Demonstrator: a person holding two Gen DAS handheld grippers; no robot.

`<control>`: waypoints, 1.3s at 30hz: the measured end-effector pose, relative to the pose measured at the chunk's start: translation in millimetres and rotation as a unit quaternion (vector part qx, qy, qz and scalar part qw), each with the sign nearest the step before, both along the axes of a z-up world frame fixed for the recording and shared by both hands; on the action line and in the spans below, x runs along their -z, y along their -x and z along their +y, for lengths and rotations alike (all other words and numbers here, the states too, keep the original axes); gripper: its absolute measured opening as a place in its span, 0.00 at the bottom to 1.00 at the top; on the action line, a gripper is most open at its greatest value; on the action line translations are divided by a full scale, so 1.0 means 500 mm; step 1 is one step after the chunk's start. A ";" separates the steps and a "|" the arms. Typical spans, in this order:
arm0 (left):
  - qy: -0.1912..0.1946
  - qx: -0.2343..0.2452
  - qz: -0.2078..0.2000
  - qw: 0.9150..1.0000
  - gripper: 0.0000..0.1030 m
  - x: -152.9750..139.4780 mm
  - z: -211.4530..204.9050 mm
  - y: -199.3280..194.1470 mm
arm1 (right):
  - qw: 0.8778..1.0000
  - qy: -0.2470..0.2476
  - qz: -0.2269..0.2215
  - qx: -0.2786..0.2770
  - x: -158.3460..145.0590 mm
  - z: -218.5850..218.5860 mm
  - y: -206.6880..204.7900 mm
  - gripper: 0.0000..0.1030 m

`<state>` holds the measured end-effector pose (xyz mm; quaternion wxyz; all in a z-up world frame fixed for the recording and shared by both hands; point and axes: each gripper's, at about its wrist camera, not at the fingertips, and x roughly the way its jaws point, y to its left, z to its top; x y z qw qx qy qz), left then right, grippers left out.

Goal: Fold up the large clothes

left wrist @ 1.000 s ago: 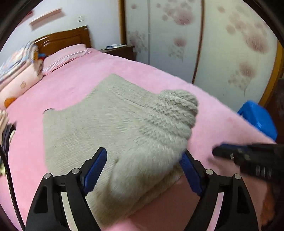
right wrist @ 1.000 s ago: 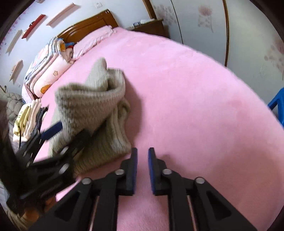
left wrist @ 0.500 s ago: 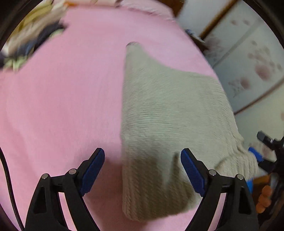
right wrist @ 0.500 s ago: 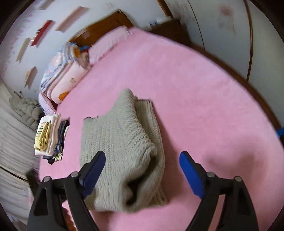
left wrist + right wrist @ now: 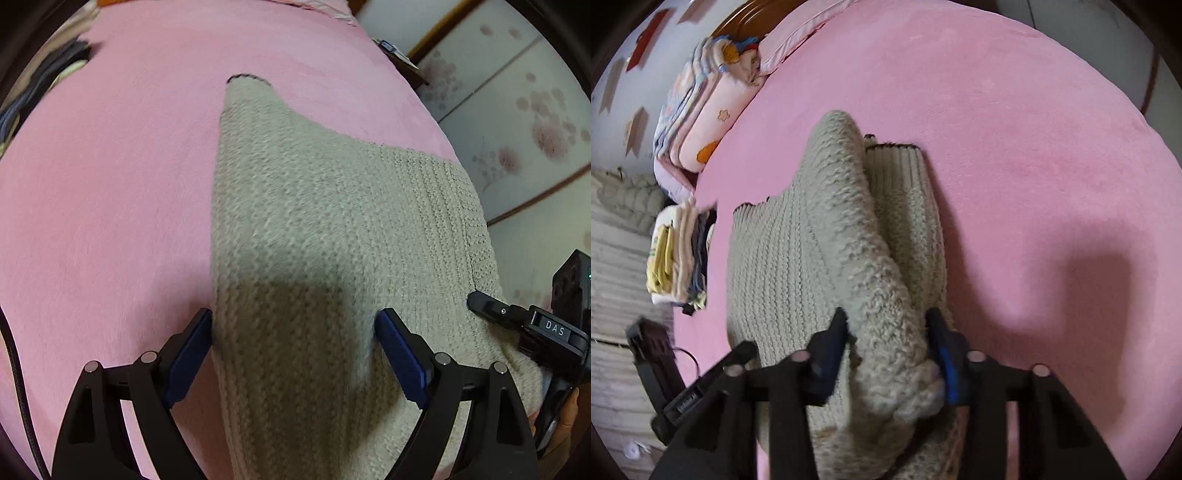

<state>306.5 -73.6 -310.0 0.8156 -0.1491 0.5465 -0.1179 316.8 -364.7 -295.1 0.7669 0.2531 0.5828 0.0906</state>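
A beige knitted sweater [image 5: 332, 206] lies partly folded on the pink bed [image 5: 110, 184]. My left gripper [image 5: 295, 350] stands open low over the sweater's near left edge. One pad is at that edge and the other rests over the knit. In the right wrist view a thick fluffy fold of the sweater [image 5: 879, 295] runs between the jaws of my right gripper [image 5: 888, 336]. These jaws are closing and both pads touch the fold. The right gripper [image 5: 517, 317] also shows at the sweater's right edge in the left wrist view.
A stack of folded clothes [image 5: 679, 254] sits left of the sweater, with folded quilts [image 5: 701, 110] and a pillow near the headboard. Flowered wardrobe doors [image 5: 517, 129] and a nightstand [image 5: 399, 55] stand beyond the bed. A person's hand [image 5: 565, 417] holds the right gripper.
The raised fluffy sleeve has come down onto the sweater. My left gripper rolled and moved to the sweater's left edge. My right gripper opened wide, moved over the thick fold and narrowed onto it.
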 end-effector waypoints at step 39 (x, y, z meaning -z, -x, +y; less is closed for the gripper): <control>-0.021 0.010 -0.082 0.996 0.78 -0.094 0.100 0.116 | 0.965 0.102 -0.233 -0.058 -0.176 0.074 0.165 0.41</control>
